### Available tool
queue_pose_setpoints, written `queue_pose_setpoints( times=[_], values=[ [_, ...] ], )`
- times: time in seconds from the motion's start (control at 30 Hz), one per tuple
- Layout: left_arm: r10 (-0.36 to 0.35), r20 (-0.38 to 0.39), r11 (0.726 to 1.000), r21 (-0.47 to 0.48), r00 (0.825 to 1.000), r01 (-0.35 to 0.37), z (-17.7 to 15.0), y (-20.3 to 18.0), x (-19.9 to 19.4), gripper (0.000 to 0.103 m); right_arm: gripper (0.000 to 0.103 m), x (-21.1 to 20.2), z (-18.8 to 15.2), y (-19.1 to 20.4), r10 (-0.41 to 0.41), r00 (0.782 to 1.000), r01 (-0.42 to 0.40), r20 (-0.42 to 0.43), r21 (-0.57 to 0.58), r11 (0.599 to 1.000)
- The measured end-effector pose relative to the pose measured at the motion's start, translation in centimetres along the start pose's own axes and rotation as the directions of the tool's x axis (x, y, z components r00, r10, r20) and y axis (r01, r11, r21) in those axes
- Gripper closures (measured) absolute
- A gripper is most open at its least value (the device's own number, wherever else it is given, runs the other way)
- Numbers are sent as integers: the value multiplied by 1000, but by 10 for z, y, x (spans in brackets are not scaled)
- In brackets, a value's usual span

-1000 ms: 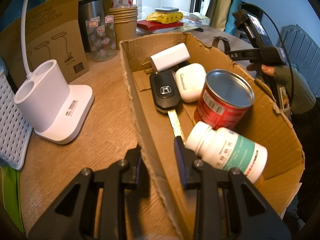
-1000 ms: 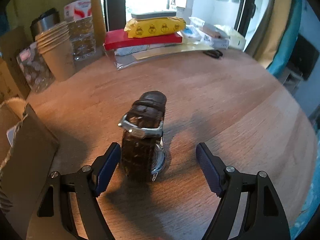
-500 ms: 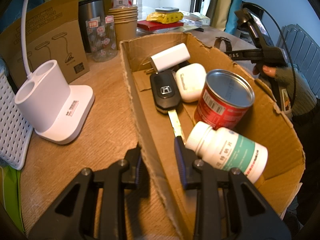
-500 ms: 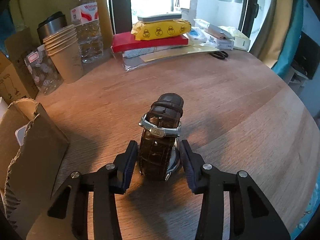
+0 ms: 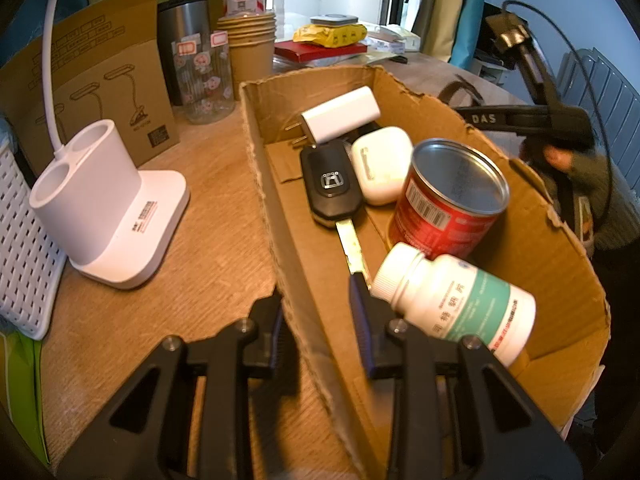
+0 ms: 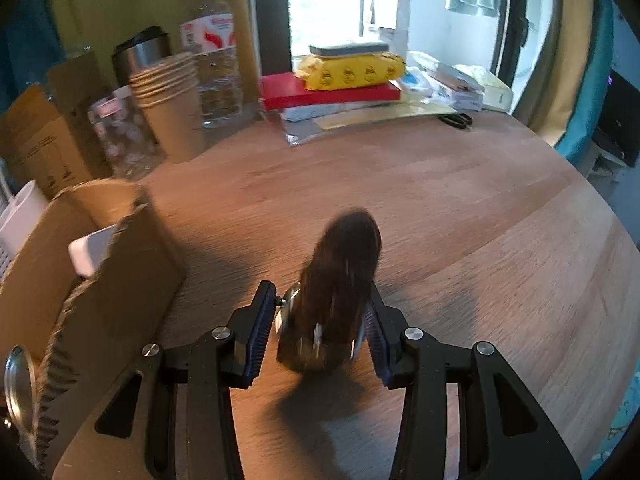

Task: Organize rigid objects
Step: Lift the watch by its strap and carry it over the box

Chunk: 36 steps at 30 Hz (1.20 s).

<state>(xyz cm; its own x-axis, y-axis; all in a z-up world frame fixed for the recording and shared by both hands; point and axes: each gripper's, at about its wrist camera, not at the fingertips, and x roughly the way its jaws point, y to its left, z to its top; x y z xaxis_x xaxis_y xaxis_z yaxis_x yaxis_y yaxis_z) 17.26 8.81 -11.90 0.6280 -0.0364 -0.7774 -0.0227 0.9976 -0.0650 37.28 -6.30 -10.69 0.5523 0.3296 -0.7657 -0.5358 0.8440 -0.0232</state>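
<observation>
On a wooden table (image 6: 460,208), the right gripper (image 6: 320,330) is clenched around a brown leather wristwatch (image 6: 338,280), blurred and lifted off the tabletop, its shadow below. The watch hangs just right of the cardboard box (image 5: 560,264). The left gripper (image 5: 318,316) pinches the box's near left wall, one finger outside, one inside. Inside the box lie a white charger (image 5: 340,114) at the far end, a car key (image 5: 330,184), a white earbud case (image 5: 382,164), an upright red tin can (image 5: 448,200), and a white pill bottle (image 5: 456,304) on its side at the near end. A white lamp base (image 5: 108,204) stands left of the box.
</observation>
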Motion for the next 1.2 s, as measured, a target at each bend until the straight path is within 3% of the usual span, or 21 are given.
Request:
queue_pose_setpoints(
  times=[0.73, 0.77, 0.83, 1.03, 1.2],
  values=[
    [0, 0, 1000, 0, 1000, 0, 0, 0, 0, 73, 59, -83, 16, 35, 60, 981, -51, 185, -54, 997],
    [1, 0, 1000, 0, 1000, -1, 0, 0, 0, 73, 61, -87, 17, 36, 61, 979, -51, 193, -57, 997],
    [0, 0, 1000, 0, 1000, 0, 0, 0, 0, 73, 85, -96, 20, 40, 70, 975, -56, 212, -70, 996],
    [-1, 1, 1000, -1, 1000, 1, 0, 1, 0, 73, 87, -122, 27, 60, 97, 958, -64, 271, -127, 990],
    [-2, 1, 1000, -1, 1000, 2, 0, 1, -1, 73, 87, -102, 23, 61, 77, 973, -48, 219, -139, 989]
  ],
)
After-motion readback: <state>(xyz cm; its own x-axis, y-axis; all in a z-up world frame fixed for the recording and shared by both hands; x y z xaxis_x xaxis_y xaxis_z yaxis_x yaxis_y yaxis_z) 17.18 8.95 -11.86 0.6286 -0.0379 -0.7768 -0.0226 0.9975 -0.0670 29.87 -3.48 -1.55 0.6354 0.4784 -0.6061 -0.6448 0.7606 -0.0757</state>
